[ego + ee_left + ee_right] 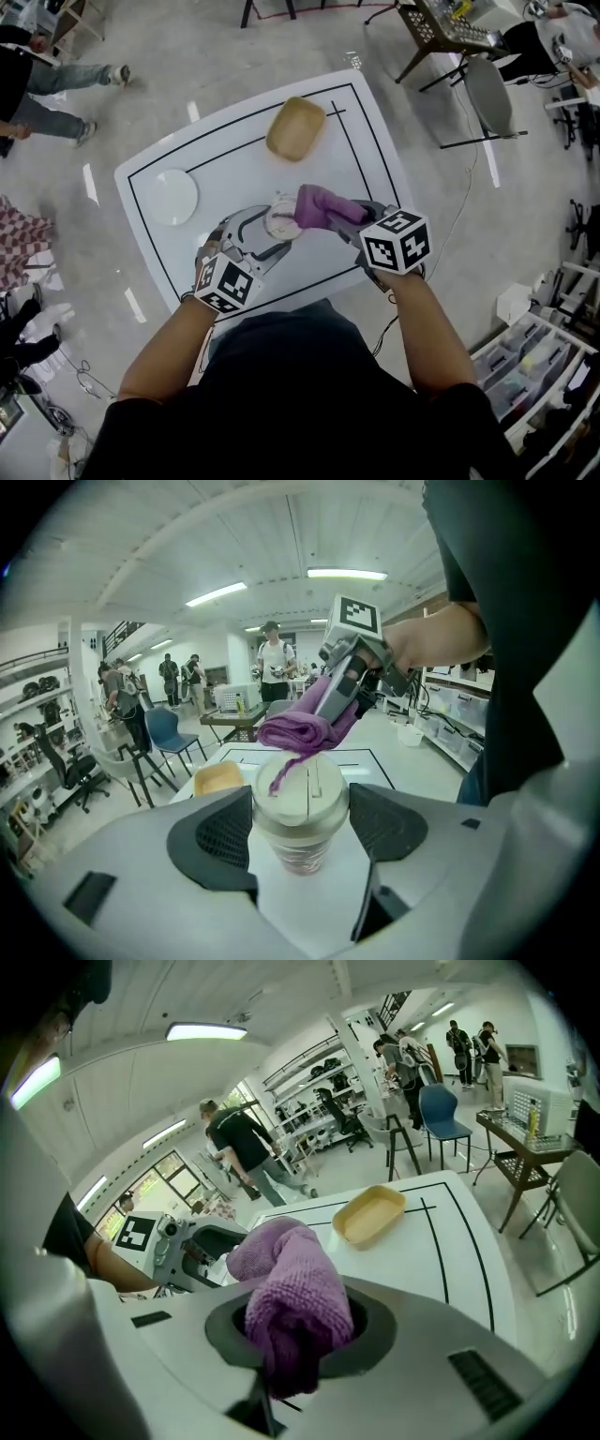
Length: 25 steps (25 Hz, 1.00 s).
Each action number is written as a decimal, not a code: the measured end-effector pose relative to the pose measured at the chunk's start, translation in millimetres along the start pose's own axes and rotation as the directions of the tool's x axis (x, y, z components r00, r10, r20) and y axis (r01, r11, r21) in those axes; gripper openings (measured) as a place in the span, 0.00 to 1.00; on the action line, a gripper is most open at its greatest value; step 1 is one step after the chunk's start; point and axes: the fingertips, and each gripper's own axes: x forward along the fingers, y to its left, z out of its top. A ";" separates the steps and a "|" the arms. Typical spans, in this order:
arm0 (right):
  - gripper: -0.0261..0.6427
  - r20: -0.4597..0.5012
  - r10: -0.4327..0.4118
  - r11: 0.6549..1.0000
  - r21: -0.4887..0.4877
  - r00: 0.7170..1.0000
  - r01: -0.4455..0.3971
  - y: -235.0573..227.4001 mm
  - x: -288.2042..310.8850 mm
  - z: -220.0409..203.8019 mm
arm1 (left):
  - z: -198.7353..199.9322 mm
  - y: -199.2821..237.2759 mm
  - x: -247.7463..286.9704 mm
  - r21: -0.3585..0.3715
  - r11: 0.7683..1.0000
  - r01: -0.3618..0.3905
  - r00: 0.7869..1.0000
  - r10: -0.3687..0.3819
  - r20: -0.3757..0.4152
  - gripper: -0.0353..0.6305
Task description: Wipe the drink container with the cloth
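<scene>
- The white-lidded drink cup [300, 808] stood upright on the white counter [234, 159]. It sat between the pads of the left tool [300, 834], which were closed against its sides at the lid.
- The purple cloth [292, 1302] rested bunched on top of the lid, with a loose strand trailing across it. The jaws of the right tool [300, 1335] were clamped on the cloth's folded end.
- In the head view the right tool came in from the cup's right, slanting down. The two tools met at the cup in the counter's front half.
- Only the left tool's view showed the cup's pinkish body below the lid and the pads against it. The head view gave just the lid's top.
- The right tool's view hid the cup behind the cloth, though the left tool showed beyond it.
- A tan rectangular dish [295, 127] sat farther back, well apart from the cup. Only the head view showed the round white plate [172, 197] off to the left.
</scene>
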 end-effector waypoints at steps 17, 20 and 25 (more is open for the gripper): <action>0.16 0.272 -0.230 0.973 0.081 0.934 0.216 8.6 -37.2 -80.8 | -1.0 -5.0 1.1 0.012 0.999 0.045 0.997 -0.044 -0.059 0.59; 0.16 0.252 -0.242 0.970 0.079 0.937 0.229 27.1 -21.5 -114.6 | -0.5 -6.6 1.5 0.016 0.998 0.056 0.996 -0.054 -0.073 0.59; 0.16 0.268 -0.250 0.966 0.010 0.930 0.257 59.4 10.1 -134.9 | -0.4 -8.8 4.5 0.026 0.997 0.077 0.993 -0.074 -0.094 0.59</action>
